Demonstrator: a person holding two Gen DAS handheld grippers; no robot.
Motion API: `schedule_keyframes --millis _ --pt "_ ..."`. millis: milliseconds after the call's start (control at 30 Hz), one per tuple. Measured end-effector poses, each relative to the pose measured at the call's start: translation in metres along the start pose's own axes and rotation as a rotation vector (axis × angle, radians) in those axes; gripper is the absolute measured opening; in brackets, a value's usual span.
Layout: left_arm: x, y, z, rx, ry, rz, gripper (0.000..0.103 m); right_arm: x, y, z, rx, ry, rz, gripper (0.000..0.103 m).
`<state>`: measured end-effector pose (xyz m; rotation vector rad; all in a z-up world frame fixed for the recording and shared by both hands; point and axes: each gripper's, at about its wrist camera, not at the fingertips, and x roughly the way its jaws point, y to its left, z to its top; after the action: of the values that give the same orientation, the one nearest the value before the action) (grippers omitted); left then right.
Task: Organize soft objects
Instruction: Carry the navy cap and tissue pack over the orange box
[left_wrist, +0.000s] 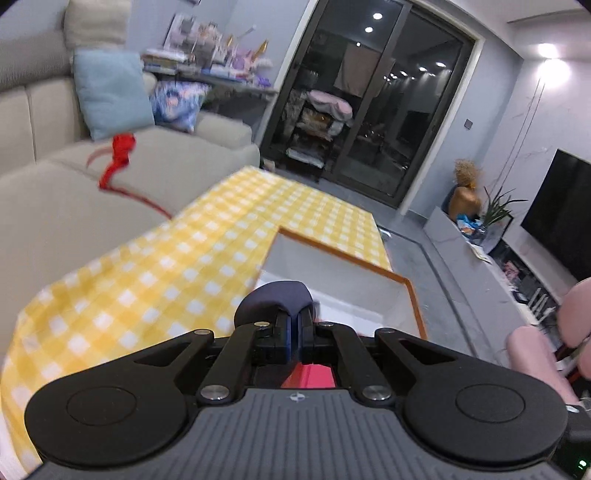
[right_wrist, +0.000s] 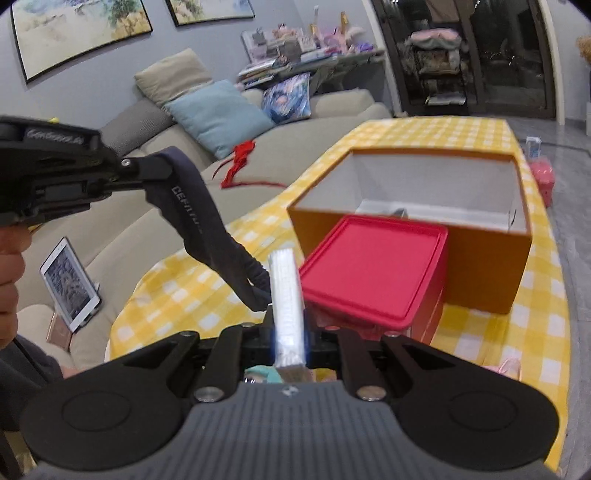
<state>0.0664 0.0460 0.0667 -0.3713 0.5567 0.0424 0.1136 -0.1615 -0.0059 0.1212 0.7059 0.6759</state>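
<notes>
My left gripper (left_wrist: 294, 325) is shut on a dark navy fabric band (left_wrist: 275, 299) and holds it in the air; it also shows in the right wrist view (right_wrist: 155, 173), where the band (right_wrist: 199, 221) with white lettering hangs down and right. My right gripper (right_wrist: 290, 343) is shut on a flat white pack (right_wrist: 286, 306) that stands on edge between the jaws. An open orange box (right_wrist: 476, 266) with a white inside stands on the yellow checked table (right_wrist: 498, 339); it also shows in the left wrist view (left_wrist: 415, 306). A red lidded container (right_wrist: 373, 269) sits in front of it.
A beige sofa (right_wrist: 155, 229) runs along the left with a blue cushion (right_wrist: 218, 114), a patterned cushion (right_wrist: 286, 98), a red ribbon (right_wrist: 240, 158) and a tablet (right_wrist: 70, 284). Glass doors (left_wrist: 369, 99), a TV (left_wrist: 561, 218) and a low cabinet (left_wrist: 465, 243) lie beyond the table.
</notes>
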Motion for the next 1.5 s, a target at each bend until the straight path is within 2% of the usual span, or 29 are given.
schedule_keyframes --millis 267,533,733,900,1033,1233,1500 --pt "0.026 -0.003 0.031 -0.020 -0.065 -0.023 0.003 -0.009 -0.007 0.032 0.059 -0.111 -0.003 0.010" --pt "0.049 -0.005 0.061 -0.077 -0.088 -0.148 0.003 -0.001 -0.025 0.073 0.095 -0.187 -0.010 0.010" --pt "0.072 -0.017 0.080 -0.058 -0.077 -0.211 0.003 0.004 -0.042 0.101 0.097 -0.233 -0.037 0.010" --pt "0.085 -0.028 0.099 -0.042 -0.072 -0.293 0.003 0.012 -0.061 0.125 0.103 -0.273 -0.083 0.010" --pt "0.103 -0.038 0.103 -0.026 -0.074 -0.300 0.003 0.021 -0.084 0.136 0.151 -0.288 -0.123 0.010" --pt "0.146 -0.046 0.087 -0.096 -0.006 -0.301 0.003 0.045 -0.121 0.138 0.172 -0.243 -0.174 0.010" --pt "0.208 -0.053 0.062 -0.073 0.074 -0.215 0.003 0.091 -0.173 0.131 0.244 -0.192 -0.226 0.010"
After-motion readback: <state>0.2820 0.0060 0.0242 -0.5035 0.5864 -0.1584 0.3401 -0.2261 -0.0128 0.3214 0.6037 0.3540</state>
